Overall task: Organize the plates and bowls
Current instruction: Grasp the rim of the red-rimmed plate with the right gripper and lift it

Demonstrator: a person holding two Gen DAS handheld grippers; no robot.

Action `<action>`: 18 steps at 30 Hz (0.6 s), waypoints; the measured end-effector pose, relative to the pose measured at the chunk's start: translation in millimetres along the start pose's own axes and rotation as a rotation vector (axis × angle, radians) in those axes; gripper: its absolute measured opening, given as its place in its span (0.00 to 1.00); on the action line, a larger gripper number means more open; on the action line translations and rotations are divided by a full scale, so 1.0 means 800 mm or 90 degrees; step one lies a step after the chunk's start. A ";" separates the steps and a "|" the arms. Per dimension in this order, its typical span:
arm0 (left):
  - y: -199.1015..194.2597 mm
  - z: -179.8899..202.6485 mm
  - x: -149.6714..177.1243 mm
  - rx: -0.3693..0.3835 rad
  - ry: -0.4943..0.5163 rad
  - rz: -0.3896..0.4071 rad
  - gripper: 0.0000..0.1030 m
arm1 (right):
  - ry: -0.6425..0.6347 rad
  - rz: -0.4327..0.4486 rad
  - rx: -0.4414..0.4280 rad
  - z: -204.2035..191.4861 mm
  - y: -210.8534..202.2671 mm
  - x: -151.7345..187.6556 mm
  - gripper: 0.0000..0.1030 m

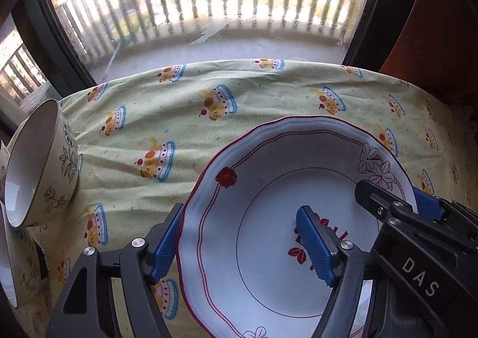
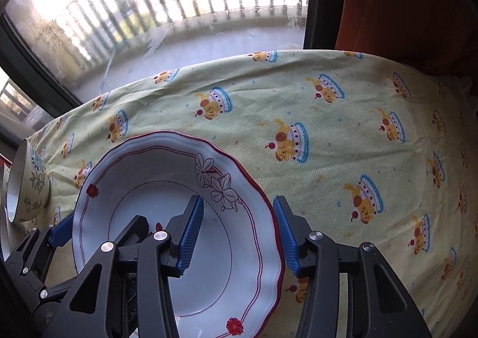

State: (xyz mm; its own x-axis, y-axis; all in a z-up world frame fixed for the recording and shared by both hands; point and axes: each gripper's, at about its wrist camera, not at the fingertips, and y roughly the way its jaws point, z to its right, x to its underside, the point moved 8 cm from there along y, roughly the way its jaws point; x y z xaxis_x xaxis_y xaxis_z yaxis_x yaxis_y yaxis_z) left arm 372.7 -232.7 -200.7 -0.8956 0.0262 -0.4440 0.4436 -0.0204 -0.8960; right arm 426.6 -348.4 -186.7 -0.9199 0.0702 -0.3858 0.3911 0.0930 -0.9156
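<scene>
We hold two claws, and both straddle the rim of one plate (image 1: 269,218), the only plate we can count. It is white and scalloped with a red edge and flower prints, and it lies on the yellow cake-print cloth (image 1: 179,117) covering the table.

Our left claw (image 1: 239,245) sits over the plate's left rim: one blue pad lies outside the rim on the cloth side, the other over the plate's well. The gap between them is wide, and the inner pad stands clear of the rim, so this claw is released, not yet gripping.

Our right claw (image 2: 239,236) sits over the plate's right rim (image 2: 269,218), one pad over the well and one just outside the red edge. The outer pad lies just beside the rim; the inner pad stands apart from it. No earlier view lets us speak of movement; as seen, this claw is also released around the rim, not clenched on it.

To the left, near the table's edge, we see one patterned bowl (image 1: 41,164) with leaf prints, well apart from the plate. More crockery (image 1: 18,263) shows below it, cut off by the frame, so we cannot count it.

Farther off, past the table, stand a window (image 1: 209,9) onto a balcony railing and an orange chair back (image 2: 403,9) at right.
</scene>
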 end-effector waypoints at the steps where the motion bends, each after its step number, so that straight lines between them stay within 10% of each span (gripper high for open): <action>1: -0.001 -0.001 0.002 0.000 0.000 -0.003 0.74 | 0.004 -0.003 -0.003 -0.001 -0.001 0.003 0.50; 18: -0.039 -0.072 0.101 -0.006 -0.048 -0.062 0.74 | -0.032 -0.064 -0.045 -0.068 -0.034 0.092 0.43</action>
State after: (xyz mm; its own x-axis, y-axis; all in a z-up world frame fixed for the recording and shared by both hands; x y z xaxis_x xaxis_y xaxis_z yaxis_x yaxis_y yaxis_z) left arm 288.7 -172.2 -209.1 -0.9344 -0.0479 -0.3530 0.3540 -0.0127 -0.9352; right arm 349.4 -292.1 -184.0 -0.9540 0.0072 -0.2996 0.2965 0.1664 -0.9404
